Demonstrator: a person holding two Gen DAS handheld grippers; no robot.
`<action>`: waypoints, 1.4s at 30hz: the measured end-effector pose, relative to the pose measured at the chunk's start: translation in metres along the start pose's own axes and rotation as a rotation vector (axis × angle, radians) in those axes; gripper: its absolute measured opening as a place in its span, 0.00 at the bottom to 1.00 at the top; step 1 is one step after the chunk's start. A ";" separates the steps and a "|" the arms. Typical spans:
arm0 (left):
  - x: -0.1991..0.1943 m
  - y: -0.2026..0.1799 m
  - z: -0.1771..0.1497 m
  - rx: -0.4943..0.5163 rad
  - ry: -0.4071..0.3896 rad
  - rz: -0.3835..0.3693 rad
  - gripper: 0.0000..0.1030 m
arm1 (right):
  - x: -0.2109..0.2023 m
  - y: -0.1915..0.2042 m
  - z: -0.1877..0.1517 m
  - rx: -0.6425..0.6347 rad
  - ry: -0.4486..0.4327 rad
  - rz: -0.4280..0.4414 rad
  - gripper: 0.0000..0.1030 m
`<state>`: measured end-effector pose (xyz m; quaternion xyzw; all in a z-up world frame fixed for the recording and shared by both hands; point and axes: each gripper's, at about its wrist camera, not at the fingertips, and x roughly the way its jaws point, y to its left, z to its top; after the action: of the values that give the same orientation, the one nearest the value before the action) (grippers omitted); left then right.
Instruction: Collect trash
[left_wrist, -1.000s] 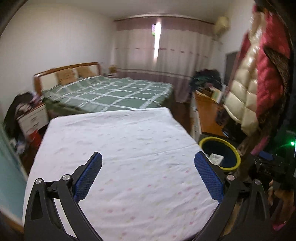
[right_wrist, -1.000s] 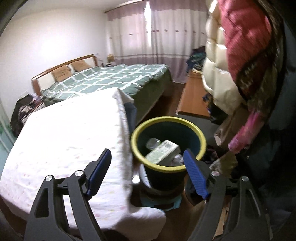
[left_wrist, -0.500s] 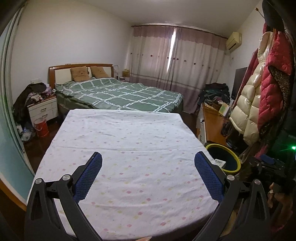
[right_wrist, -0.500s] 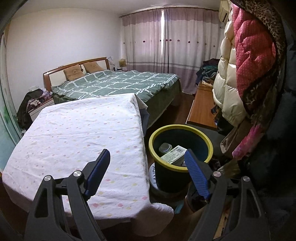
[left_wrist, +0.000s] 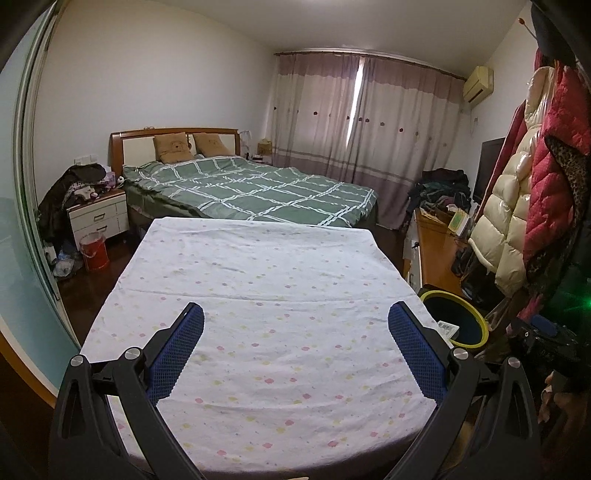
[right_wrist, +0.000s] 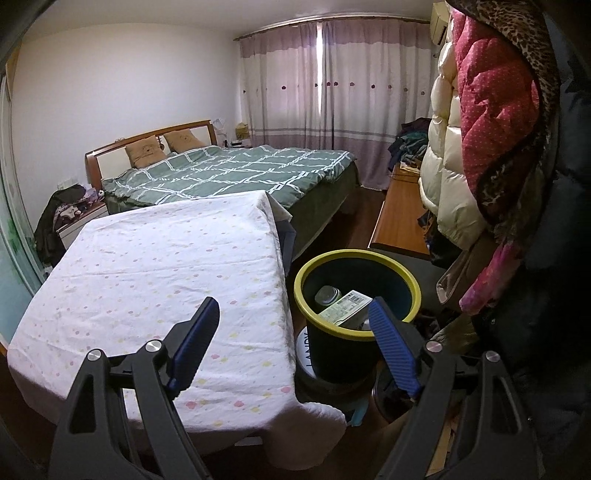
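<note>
Inside round yellow-rimmed bin (right_wrist: 406, 275): flat carton (right_wrist: 345, 308), glassy jar (right_wrist: 327, 294).

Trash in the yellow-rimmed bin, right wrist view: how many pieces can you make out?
2. A printed carton leans against the near wall of the bin, and a clear jar or bottle sits just left of it. The right gripper's finger covers part of the bin, so more may be hidden.

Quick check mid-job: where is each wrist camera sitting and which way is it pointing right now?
Left wrist: on the left claw, looking across the covered table toward the bed; its open fingers show, nothing between them.
Right wrist: on the right claw, angled down at the table's corner and the trash bin; open fingers show, nothing held.
Shared: table, bed, curtains, bin, hanging coats.
</note>
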<state>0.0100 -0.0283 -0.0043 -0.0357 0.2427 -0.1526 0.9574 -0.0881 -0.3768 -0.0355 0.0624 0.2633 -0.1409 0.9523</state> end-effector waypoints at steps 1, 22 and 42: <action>0.001 -0.001 0.001 0.001 0.002 0.000 0.95 | 0.000 0.000 0.000 0.000 0.000 0.000 0.76; 0.005 0.003 0.000 -0.002 0.002 0.014 0.95 | 0.005 0.007 0.003 -0.012 0.007 0.011 0.77; 0.008 0.002 0.000 0.003 0.005 0.018 0.95 | 0.007 0.008 0.003 -0.011 0.008 0.012 0.77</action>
<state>0.0179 -0.0287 -0.0080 -0.0317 0.2453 -0.1445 0.9581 -0.0787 -0.3716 -0.0356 0.0594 0.2673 -0.1333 0.9525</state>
